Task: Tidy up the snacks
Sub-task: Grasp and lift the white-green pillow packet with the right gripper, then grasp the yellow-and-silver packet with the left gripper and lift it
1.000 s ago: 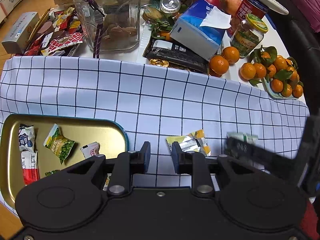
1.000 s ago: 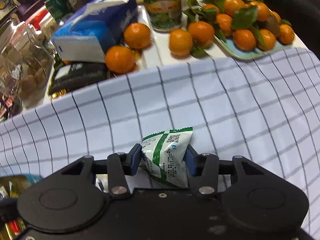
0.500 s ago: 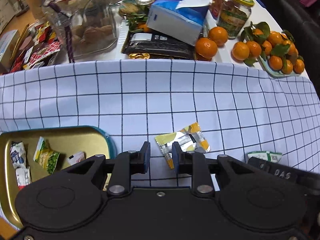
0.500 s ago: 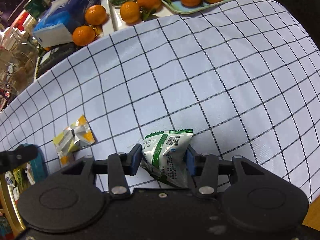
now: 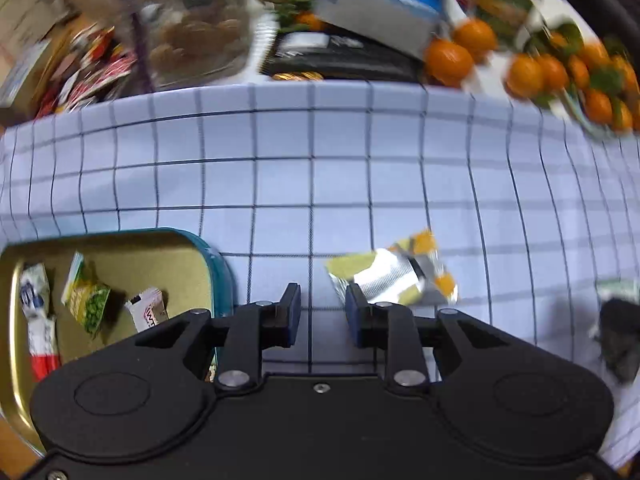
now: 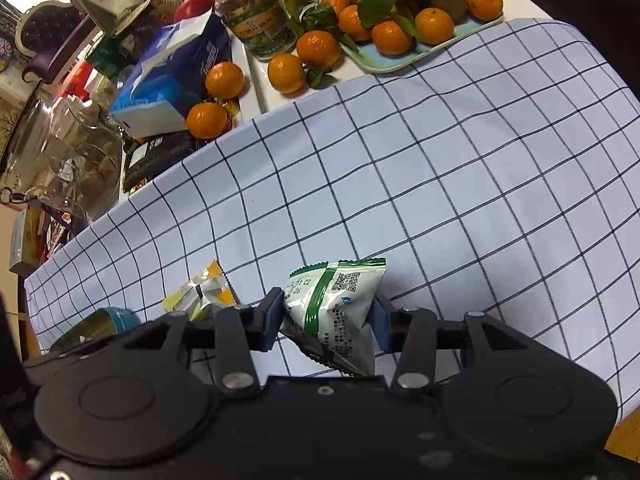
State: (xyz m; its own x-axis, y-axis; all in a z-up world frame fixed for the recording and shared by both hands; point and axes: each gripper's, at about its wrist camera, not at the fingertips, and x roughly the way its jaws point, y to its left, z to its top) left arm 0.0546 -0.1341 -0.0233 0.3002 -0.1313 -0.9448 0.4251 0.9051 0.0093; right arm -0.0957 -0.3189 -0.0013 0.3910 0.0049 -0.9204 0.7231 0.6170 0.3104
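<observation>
Since half a second ago the left tool (image 5: 318,314), its fingers slightly apart and empty, has edged toward the yellow-silver snack (image 5: 394,276) beside the gold tray (image 5: 182,256); the right tool (image 6: 326,322) stays clamped on the green-white packet (image 6: 334,306) above the checked cloth (image 6: 460,184).

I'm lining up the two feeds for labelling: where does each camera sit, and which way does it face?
Left wrist: sits on the left gripper, looking along its open, empty fingers over the checked cloth toward blurred clutter; gold tray at lower left.
Right wrist: sits on the right gripper, looking across the cloth toward the tangerine plate; its fingers clamp a green-and-white snack packet.
Shared: the yellow-and-silver snack packet, tray, cloth, and blue tissue pack.
</observation>
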